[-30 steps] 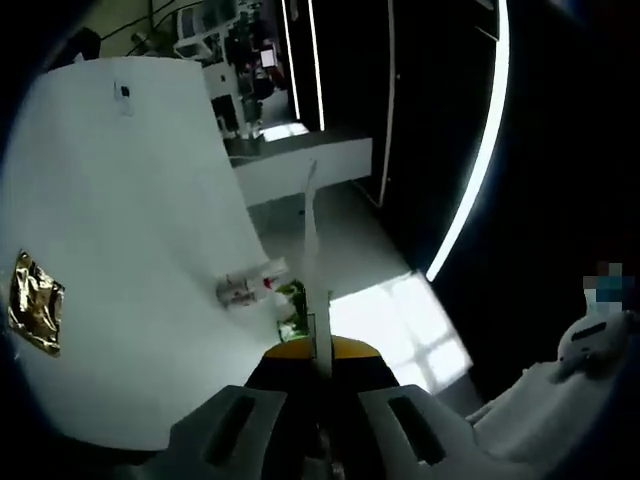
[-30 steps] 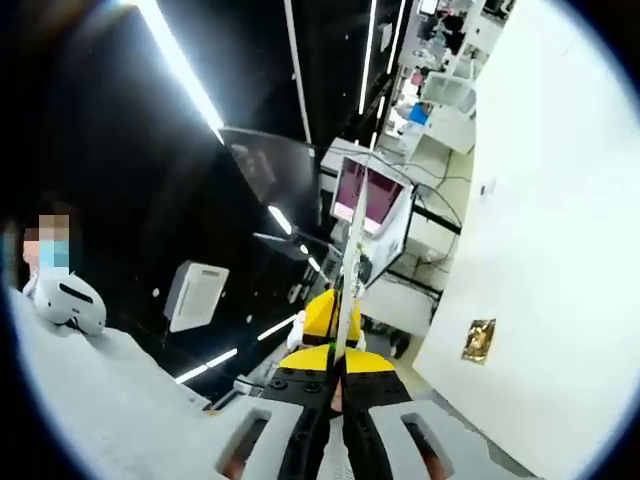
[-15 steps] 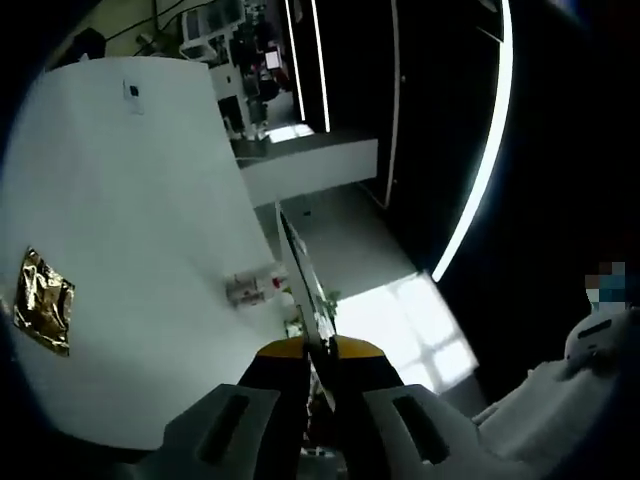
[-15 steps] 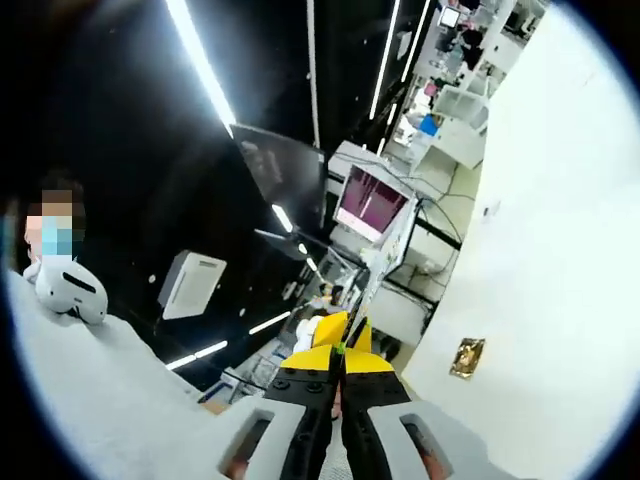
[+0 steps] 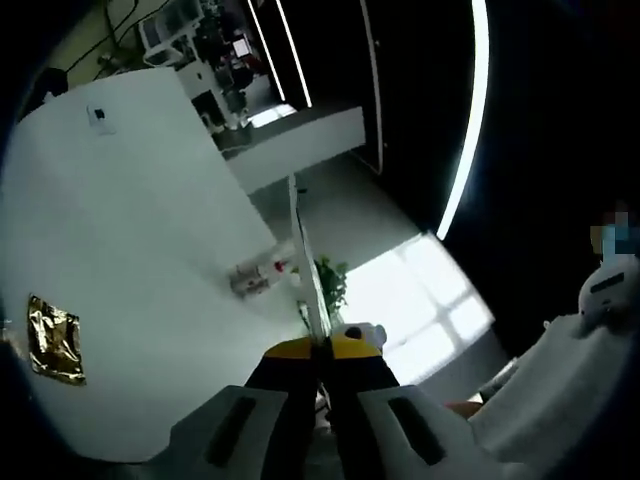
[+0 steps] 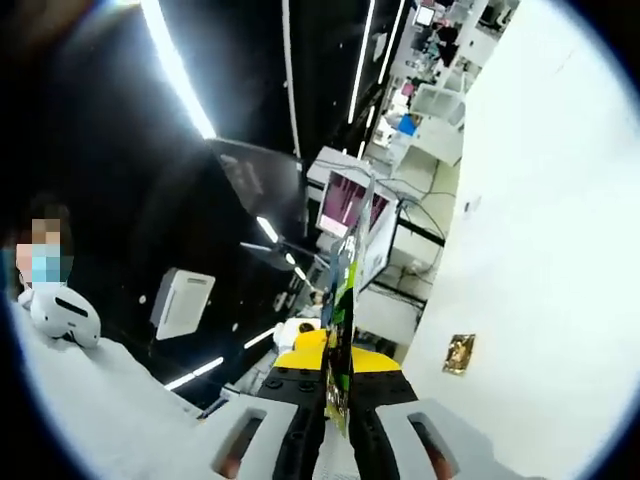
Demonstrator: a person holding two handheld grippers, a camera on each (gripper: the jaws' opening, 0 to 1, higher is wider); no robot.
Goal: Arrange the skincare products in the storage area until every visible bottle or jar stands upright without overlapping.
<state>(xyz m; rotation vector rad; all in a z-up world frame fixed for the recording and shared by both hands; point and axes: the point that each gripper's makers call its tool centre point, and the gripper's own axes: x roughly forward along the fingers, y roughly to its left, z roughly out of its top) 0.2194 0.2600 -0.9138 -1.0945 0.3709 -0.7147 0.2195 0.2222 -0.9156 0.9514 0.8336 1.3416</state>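
We saw a white wall [image 5: 130,250] with a gold patch [image 5: 55,338], dark ceiling light strips [image 5: 462,120] and a monitor [image 6: 340,205]. Both the left gripper [image 5: 322,345] and right gripper [image 6: 338,360] were clenched on a thin card [image 5: 305,270], seen edge-on.

No text, label, brand, number or sign can be read in either view. In the left gripper view, the small red-and-white fitting [image 5: 258,277] at mid-frame on the white wall [image 5: 130,260] is too blurred to read. In the right gripper view, the lit pink screen [image 6: 343,204] at upper centre shows no legible characters.
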